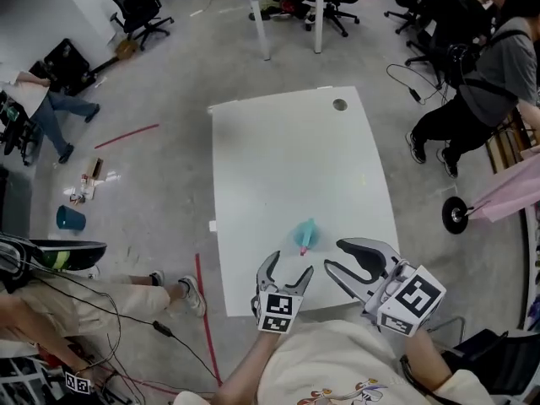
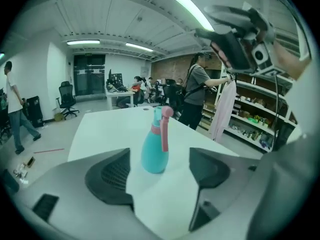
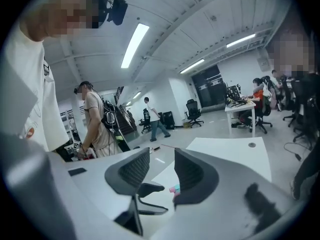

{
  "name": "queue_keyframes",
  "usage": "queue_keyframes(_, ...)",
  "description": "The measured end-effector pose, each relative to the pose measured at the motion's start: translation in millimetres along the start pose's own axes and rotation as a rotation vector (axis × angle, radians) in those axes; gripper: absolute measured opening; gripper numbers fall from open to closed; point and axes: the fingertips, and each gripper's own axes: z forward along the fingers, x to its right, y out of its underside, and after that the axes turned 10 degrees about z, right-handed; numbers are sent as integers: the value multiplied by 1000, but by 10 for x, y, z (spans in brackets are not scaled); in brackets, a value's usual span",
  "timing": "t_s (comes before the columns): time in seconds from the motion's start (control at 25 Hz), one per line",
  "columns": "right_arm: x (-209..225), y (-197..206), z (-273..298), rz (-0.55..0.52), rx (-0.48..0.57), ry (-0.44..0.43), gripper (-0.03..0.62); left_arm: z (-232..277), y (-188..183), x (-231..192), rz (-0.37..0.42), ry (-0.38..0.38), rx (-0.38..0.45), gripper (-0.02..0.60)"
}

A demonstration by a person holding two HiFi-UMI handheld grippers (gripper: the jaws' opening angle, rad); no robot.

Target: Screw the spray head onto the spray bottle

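Near the counter's (image 1: 287, 159) near edge, about mid-width, the teal spray bottle (image 1: 306, 235) stands upright. The pink spray head (image 2: 164, 121) sits on its neck, trigger hanging down the side. Can't tell if it is screwed tight.

Left gripper (image 1: 289, 264) is at the near edge, just short of the bottle and not touching it. Left gripper view: jaws wide apart, nothing pressed between them, bottle (image 2: 155, 151) seen beyond the gap, standing on the bare counter (image 2: 100, 129).

Right gripper (image 1: 335, 256) is just right of the left one, by the near edge, a bit right of the bottle and clear of it. Right gripper view: jaws parted with a narrow gap, nothing held in the gripper (image 3: 161, 169). A small bit of pink and teal (image 3: 173, 188) peeks out low beside the right jaw. The counter (image 3: 235, 151) stretches away behind. In the left gripper view the right gripper (image 2: 235, 39) shows high at upper right, off the counter.

Rest of the counter is bare white, with a round hole (image 1: 339, 105) near the far right corner. A person in a grey shirt (image 1: 494, 66) stands off the counter's right side. A teal cup (image 1: 70, 218) sits on the floor to the left.
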Motion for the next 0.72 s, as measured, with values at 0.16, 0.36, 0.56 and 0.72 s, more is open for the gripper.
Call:
queue_keyframes(0.16, 7, 72, 70, -60, 34, 12, 153, -474, -350, -173, 8, -94, 9, 6)
queue_keyframes(0.36, -79, 212, 157, -24, 41, -6, 152, -824, -890, -181, -12, -114, 83, 6)
queue_keyframes(0.56, -38, 210, 148, -5, 88, 46, 9, -920, -1108, -187, -85, -127, 124, 6)
queue_keyframes(0.72, 54, 210, 83, -30, 101, 88, 6, -956, -1223, -77, -68, -119, 146, 6)
